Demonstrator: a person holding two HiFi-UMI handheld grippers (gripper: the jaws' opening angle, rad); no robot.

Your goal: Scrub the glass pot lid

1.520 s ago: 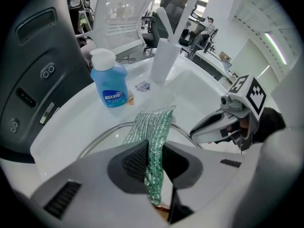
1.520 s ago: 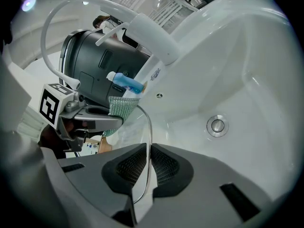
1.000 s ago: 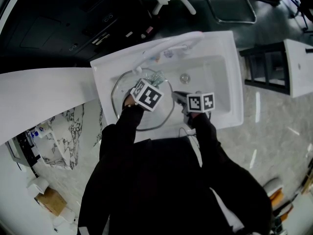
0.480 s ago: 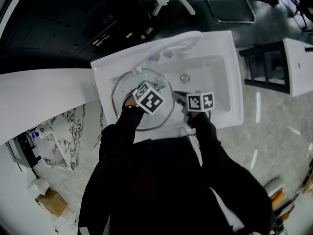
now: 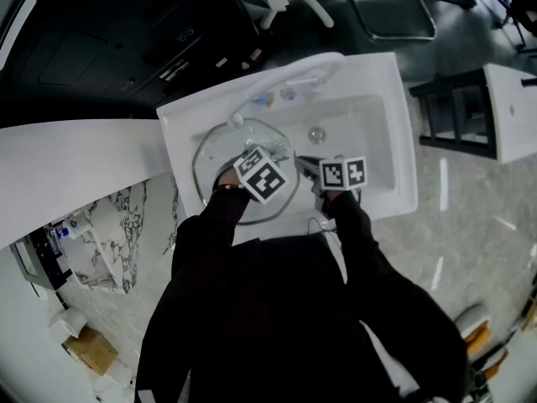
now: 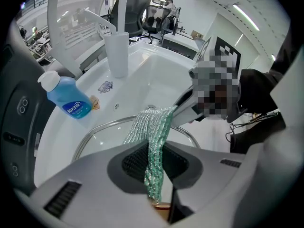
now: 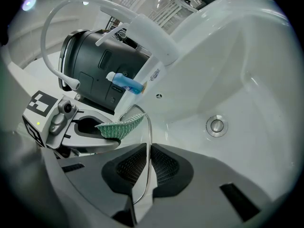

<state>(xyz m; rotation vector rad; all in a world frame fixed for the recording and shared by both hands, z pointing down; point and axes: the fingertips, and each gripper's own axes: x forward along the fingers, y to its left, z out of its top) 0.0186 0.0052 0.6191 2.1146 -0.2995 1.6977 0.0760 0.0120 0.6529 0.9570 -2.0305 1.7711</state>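
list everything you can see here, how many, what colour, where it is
glass pot lid: one, clear with a metal rim, left part of the sink, rim between the right gripper's jaws
scrub cloth: one, green and silver mesh, clamped in the left gripper, over the lid
sink: one, white, below the person
drain: one, silver, sink floor
faucet: one, white, arching over the sink
bottle: one, blue with a white cap, sink ledge
left gripper: one, grey, shut on the cloth
right gripper: one, grey, shut on the lid's rim
sleeves: two, black
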